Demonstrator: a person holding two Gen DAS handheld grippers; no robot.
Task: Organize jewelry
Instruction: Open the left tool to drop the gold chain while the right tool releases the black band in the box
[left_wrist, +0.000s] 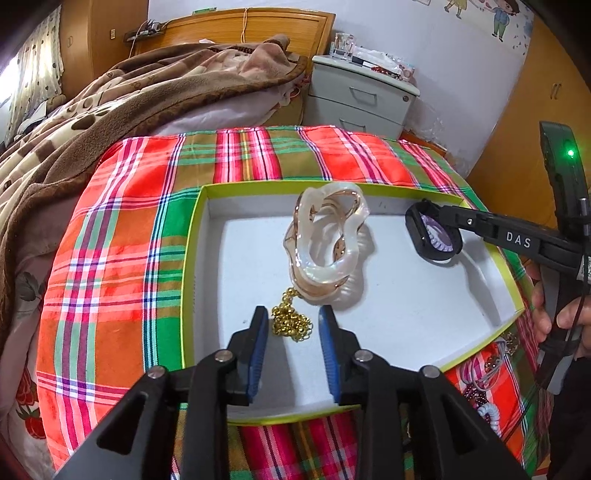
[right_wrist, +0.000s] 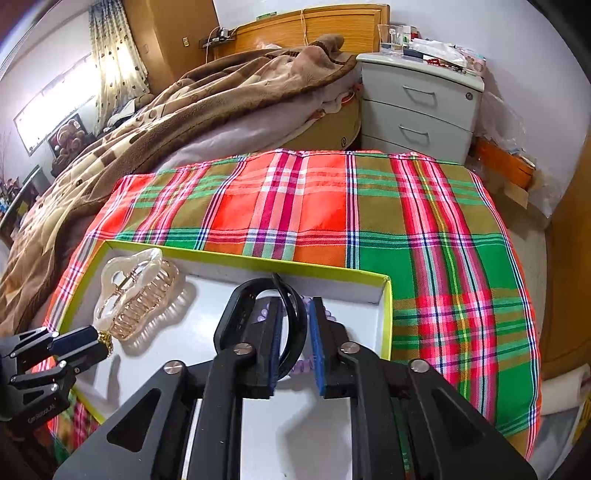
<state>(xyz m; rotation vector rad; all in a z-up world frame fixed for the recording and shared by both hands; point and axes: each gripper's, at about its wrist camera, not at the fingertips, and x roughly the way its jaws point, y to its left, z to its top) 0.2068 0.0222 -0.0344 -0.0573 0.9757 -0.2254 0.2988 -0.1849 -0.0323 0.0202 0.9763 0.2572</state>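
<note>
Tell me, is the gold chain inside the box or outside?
Inside. The gold bead chain lies bunched on the white floor of the box, beside the hair claw clip.

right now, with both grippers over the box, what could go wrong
1. The left gripper is open around the gold chain, which touches the hair clip; lifting may drag or tip the clip.
2. The black band sits loosely between the right gripper's pads, over the purple bracelet; it could slip or snag those beads.
</note>
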